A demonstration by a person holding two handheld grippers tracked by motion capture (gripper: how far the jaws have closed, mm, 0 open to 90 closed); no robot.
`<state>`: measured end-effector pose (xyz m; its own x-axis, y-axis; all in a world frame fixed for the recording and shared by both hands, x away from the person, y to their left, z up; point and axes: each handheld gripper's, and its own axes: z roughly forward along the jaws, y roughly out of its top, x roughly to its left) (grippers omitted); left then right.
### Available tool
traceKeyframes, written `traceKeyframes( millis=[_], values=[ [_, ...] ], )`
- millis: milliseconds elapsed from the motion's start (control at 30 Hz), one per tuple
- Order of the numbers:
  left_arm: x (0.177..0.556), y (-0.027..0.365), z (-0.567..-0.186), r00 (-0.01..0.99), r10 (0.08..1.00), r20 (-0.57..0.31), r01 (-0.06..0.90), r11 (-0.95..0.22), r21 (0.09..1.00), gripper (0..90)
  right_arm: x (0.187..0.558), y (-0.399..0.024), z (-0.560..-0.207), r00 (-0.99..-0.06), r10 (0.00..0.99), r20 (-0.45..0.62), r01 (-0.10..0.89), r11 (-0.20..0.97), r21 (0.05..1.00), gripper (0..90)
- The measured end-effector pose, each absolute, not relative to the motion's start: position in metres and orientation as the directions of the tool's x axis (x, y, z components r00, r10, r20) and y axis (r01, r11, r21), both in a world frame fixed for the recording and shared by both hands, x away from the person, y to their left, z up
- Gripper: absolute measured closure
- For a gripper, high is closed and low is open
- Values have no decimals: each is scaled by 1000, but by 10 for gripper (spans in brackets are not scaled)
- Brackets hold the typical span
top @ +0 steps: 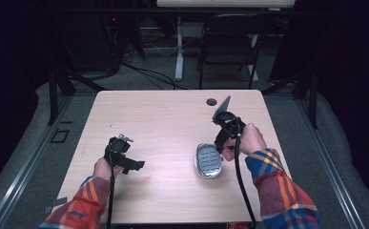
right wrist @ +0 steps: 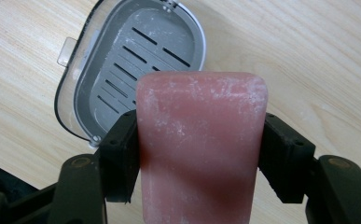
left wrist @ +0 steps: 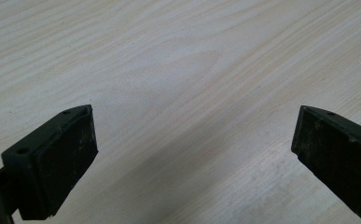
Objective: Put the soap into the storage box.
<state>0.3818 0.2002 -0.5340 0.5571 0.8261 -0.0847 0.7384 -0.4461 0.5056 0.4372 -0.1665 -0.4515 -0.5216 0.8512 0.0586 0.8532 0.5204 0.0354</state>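
I see the light wooden surface [top: 172, 119] mostly bare, with wide open room across its far half and its middle. The soap dish [top: 208, 161] lies right of centre, nearer my side than the far edge, with clear wood between it and the right edge. A small round grommet hole [top: 211, 101] sits close to the far edge.

My left gripper [top: 133, 165] rests low over the near left part of the surface, held in the left hand [top: 103, 168], its jaws pointing toward the middle. In the left gripper view its jaws [left wrist: 194, 140] stand spread wide with bare wood grain between them.

My right gripper [top: 220, 143] hangs just beside the dish's right rim, gripped by the right hand [top: 250, 139], tilted down toward the dish, its cable trailing back to the near edge. In the right gripper view the jaws pinch a pink bar of soap [right wrist: 201, 144] by its two long sides; the bar is dusted with white residue. Beyond the bar lies the open grey soap dish [right wrist: 136, 60] with a slotted drain insert and a clear hinged rim; the soap is above it, not inside.

Past the far edge stand a dark folding chair [top: 227, 43] and a white table leg [top: 179, 47], with cables on the floor.
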Motion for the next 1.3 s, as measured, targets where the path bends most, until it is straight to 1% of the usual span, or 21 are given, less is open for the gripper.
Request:
traceKeyframes(
  millis=[67,100,333,600,667,767,867,933,1033,1100,1167,1233,1300],
  values=[
    [382,200,-534,557,826,-85,738,-446,506,1,438,-162,-454,-521,852,61,854,520,27,372],
    [382,200,-534,558,826,-84,738,-447,505,1,438,-161,-456,-512,857,65,859,510,39,372],
    [382,200,-534,564,822,-83,736,-454,503,1,442,-147,-463,-527,847,61,849,529,-12,372],
    [382,201,-533,567,820,-81,734,-457,503,1,444,-131,-476,-521,852,61,852,523,-25,371],
    [382,201,-533,567,820,-80,733,-458,502,1,445,-129,-476,-536,843,52,841,538,-50,371],
    [382,200,-534,567,820,-80,733,-458,503,1,447,-126,-479,-531,845,55,844,534,-56,371],
    [382,200,-534,567,820,-80,733,-458,503,1,446,-124,-484,-509,858,67,858,512,-38,371],
    [382,200,-534,567,819,-81,733,-458,503,1,448,-123,-484,-524,850,56,847,527,-65,371],
    [382,200,-534,568,819,-82,733,-459,502,1,447,-121,-488,-502,864,50,862,504,-53,371],
    [382,200,-534,568,819,-81,733,-459,503,1,448,-121,-489,-511,858,51,855,514,-74,370],
    [382,200,-534,569,819,-80,732,-459,503,1,447,-119,-491,-502,864,48,861,504,-67,370],
    [382,200,-534,568,819,-80,733,-458,503,1,449,-119,-491,-508,861,43,856,509,-84,370],
    [382,200,-534,568,819,-81,733,-458,503,1,448,-118,-493,-489,871,51,868,492,-71,370]
  ],
)
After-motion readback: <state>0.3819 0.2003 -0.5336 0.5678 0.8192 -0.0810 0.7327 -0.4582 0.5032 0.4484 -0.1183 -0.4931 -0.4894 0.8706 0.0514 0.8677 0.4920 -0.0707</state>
